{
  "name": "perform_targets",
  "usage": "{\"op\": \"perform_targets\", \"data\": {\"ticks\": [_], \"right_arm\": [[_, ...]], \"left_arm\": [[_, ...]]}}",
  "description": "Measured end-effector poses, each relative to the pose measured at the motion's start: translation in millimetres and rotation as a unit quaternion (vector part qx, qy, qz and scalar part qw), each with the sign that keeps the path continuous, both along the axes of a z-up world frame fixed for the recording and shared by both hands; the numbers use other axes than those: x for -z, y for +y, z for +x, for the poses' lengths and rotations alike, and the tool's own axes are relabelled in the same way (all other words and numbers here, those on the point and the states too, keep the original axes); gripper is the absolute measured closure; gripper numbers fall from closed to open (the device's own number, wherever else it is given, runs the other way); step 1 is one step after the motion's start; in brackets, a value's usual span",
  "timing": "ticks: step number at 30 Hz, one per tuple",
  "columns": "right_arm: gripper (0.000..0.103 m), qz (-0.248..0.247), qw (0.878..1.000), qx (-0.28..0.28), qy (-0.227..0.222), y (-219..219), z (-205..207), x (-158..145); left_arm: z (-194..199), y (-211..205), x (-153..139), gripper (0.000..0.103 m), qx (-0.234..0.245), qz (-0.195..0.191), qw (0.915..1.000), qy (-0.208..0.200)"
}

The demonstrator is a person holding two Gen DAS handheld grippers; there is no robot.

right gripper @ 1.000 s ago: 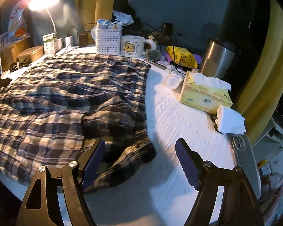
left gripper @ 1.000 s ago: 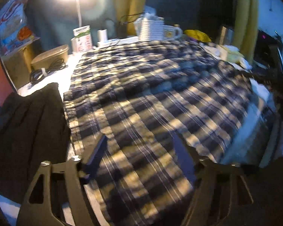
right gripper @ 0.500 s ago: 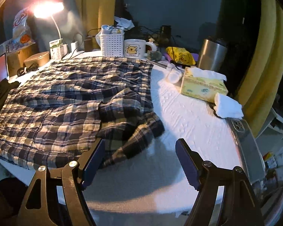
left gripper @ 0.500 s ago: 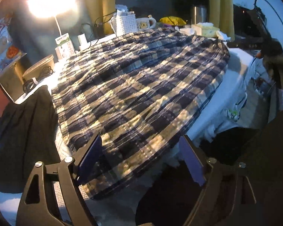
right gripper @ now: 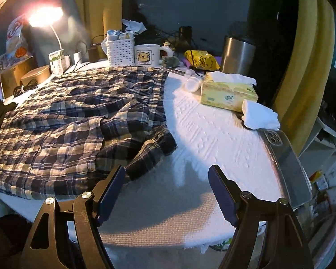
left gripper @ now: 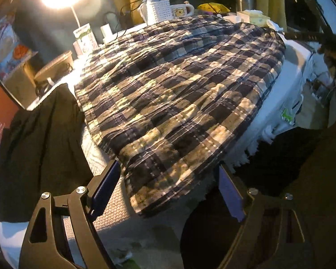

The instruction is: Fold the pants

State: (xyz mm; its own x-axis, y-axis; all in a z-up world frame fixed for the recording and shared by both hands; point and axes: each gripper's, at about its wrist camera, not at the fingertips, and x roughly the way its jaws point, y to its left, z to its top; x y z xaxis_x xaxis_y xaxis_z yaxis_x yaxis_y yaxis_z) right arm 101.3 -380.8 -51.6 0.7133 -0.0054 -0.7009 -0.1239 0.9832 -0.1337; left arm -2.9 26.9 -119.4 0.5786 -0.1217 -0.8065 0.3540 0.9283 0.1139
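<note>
**Two black hand-held grippers with dark blue pads**

The left gripper (left gripper: 168, 188) fills the lower frame: matte black angular finger arms with triangular cut-outs, round silver screw heads at the pivots, and flat dark blue pads (left gripper: 105, 186) on the inner faces. The right gripper (right gripper: 168, 192) has the same build, its blue pads (right gripper: 222, 198) ribbed along the edge.

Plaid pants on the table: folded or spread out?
Mostly spread: the plaid pants lie flat across the table, only the waistband end bunched.

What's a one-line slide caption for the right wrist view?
Open right gripper hovers over the white tablecloth beside rumpled plaid pants, desk clutter behind.
</note>
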Motion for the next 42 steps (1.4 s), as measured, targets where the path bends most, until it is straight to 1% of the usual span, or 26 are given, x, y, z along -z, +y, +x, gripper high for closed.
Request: {"op": "perform_targets", "data": {"ticks": [2, 3, 5, 7, 9, 10, 11, 12, 13, 14, 15, 16, 17, 18, 19, 20, 22, 26, 31, 33, 36, 37, 39, 40, 42], "right_arm": [[0.025, -0.001, 1.0, -0.003, 0.001, 1.5, 0.6, 0.4], [0.025, -0.002, 1.0, -0.004, 0.002, 2.0, 0.8, 0.7], [0.025, -0.002, 1.0, -0.003, 0.003, 1.4, 2.0, 1.2], [0.025, -0.005, 1.0, 0.001, 0.004, 0.6, 2.9, 1.9], [0.025, -0.019, 1.0, 0.01, 0.01, -2.5, 4.5, 6.3], [0.025, -0.026, 0.999, 0.019, 0.015, -5.9, 5.3, 9.3], [0.025, -0.028, 0.999, 0.029, 0.019, -11.4, 5.6, 12.9], [0.025, -0.028, 0.999, 0.033, 0.021, -13.4, 4.7, 14.7], [0.025, -0.029, 0.999, 0.037, 0.023, -16.8, 3.7, 16.5], [0.025, -0.035, 0.998, 0.039, 0.023, -18.9, 2.2, 17.8], [0.025, -0.045, 0.998, 0.037, 0.02, -19.3, 0.5, 18.6], [0.025, -0.057, 0.998, 0.034, 0.018, -18.4, -1.0, 19.4], [0.025, -0.07, 0.997, 0.03, 0.017, -16.7, -2.1, 20.8], [0.025, -0.083, 0.996, 0.024, 0.018, -14.1, -3.0, 22.6], [0.025, -0.092, 0.995, 0.02, 0.019, -12.8, -3.7, 24.1], [0.025, -0.108, 0.994, 0.012, 0.019, -8.5, -4.6, 26.4], [0.025, -0.122, 0.992, -0.007, 0.017, -1.6, -5.4, 29.3], [0.025, -0.15, 0.987, -0.057, -0.004, 17.6, 1.9, 34.5], [0.024, -0.15, 0.986, -0.077, -0.016, 30.5, 20.4, 36.3], [0.024, -0.146, 0.985, -0.086, -0.017, 35.1, 24.7, 36.6], [0.025, -0.131, 0.985, -0.103, -0.029, 39.6, 24.7, 34.7], [0.027, -0.122, 0.986, -0.107, -0.032, 39.9, 24.3, 33.9], [0.077, -0.111, 0.987, -0.112, -0.026, 41.5, 24.7, 34.5], [0.077, -0.111, 0.988, -0.108, -0.026, 42.2, 25.0, 35.0], [0.077, -0.095, 0.989, -0.108, -0.032, 39.9, 23.3, 31.0]], "left_arm": [[1.7, 7.2, -4.2, 0.018, -0.011, -0.032, 0.9994, 0.007], [2.7, 11.9, -5.8, 0.018, -0.02, -0.041, 0.999, 0.005], [4.7, 15.9, -6.7, 0.018, -0.031, -0.034, 0.9989, -0.001], [4.0, 16.9, -8.8, 0.019, -0.032, -0.036, 0.9988, -0.009], [1.7, 13.8, -12.1, 0.02, -0.034, -0.033, 0.9985, -0.027], [1.1, 12.1, -12.9, 0.023, -0.033, -0.032, 0.9983, -0.034], [0.9, 9.5, -12.8, 0.029, -0.03, -0.034, 0.9983, -0.037], [1.7, 6.8, -11.4, 0.03, -0.025, -0.04, 0.9983, -0.036], [2.4, 3.5, -8.9, 0.033, -0.019, -0.041, 0.9984, -0.035], [3.5, 1.0, -7.3, 0.043, -0.015, -0.038, 0.9985, -0.036], [4.3, -3.5, -3.6, 0.049, -0.01, -0.026, 0.9989, -0.038], [5.0, -6.2, -2.9, 0.059, -0.006, -0.023, 0.9987, -0.045], [5.1, -7.5, -3.2, 0.083, -0.01, -0.021, 0.9986, -0.048], [6.9, -8.1, -3.7, 0.092, -0.017, -0.014, 0.9986, -0.049], [7.1, -7.4, -5.0, 0.095, -0.022, -0.012, 0.9983, -0.053], [6.6, -5.2, -7.4, 0.097, -0.025, -0.015, 0.9979, -0.057], [3.2, -0.6, -17.6, 0.097, -0.027, -0.031, 0.9967, -0.07], [-2.1, 0.1, -34.0, 0.098, -0.024, -0.035, 0.9951, -0.09], [-6.1, 3.6, -50.5, 0.098, -0.029, -0.04, 0.9928, -0.109], [-6.8, 6.2, -55.5, 0.098, -0.032, -0.041, 0.992, -0.115], [-7.3, 10.3, -60.5, 0.098, -0.036, -0.045, 0.9912, -0.12], [-8.1, 10.5, -62.2, 0.098, -0.036, -0.047, 0.9909, -0.121], [-10.4, 10.6, -65.4, 0.098, -0.037, -0.051, 0.9899, -0.127], [-10.9, 11.0, -66.7, 0.098, -0.036, -0.053, 0.9896, -0.128], [-12.3, 10.4, -67.8, 0.098, -0.036, -0.054, 0.9893, -0.13]]}}
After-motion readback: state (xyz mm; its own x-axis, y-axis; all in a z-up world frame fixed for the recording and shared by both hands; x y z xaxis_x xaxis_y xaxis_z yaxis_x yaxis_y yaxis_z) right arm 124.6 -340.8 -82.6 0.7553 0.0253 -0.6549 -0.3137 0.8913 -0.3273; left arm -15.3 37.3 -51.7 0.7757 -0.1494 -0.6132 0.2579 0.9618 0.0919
